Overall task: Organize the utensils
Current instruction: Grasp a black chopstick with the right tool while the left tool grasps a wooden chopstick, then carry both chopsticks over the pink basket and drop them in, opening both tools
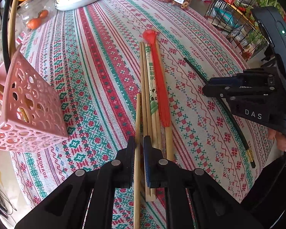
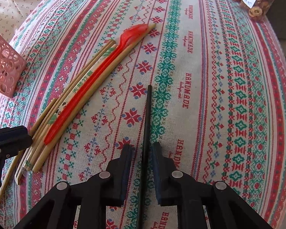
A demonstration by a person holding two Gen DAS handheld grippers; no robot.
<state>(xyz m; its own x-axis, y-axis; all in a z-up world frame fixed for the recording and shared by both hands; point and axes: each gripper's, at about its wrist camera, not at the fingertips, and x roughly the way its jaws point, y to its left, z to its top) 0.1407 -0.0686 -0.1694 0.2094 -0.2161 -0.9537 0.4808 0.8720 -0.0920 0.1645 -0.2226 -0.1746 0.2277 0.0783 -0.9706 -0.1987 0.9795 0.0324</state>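
Tabletop (image 2: 209, 95) is carrying a pink basket (image 1: 28, 105) and bundled chopsticks (image 1: 152, 95). My left gripper (image 1: 139, 143), fingers narrow, is gripping one bamboo chopstick (image 1: 137, 114); right gripper (image 2: 142, 148), fingers slightly apart, is straddling a black chopstick (image 2: 147, 110).

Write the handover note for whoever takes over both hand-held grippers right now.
Left hand-held gripper: shut on one bamboo chopstick.
Right hand-held gripper: jaws apart around the black chopstick, pads not pressing on it.
On the tablecloth: bundle of bamboo chopsticks with the red spoon on top.
Pink holder: already has something gold-coloured inside.
Left: everything on the cloth still goes into the holder.
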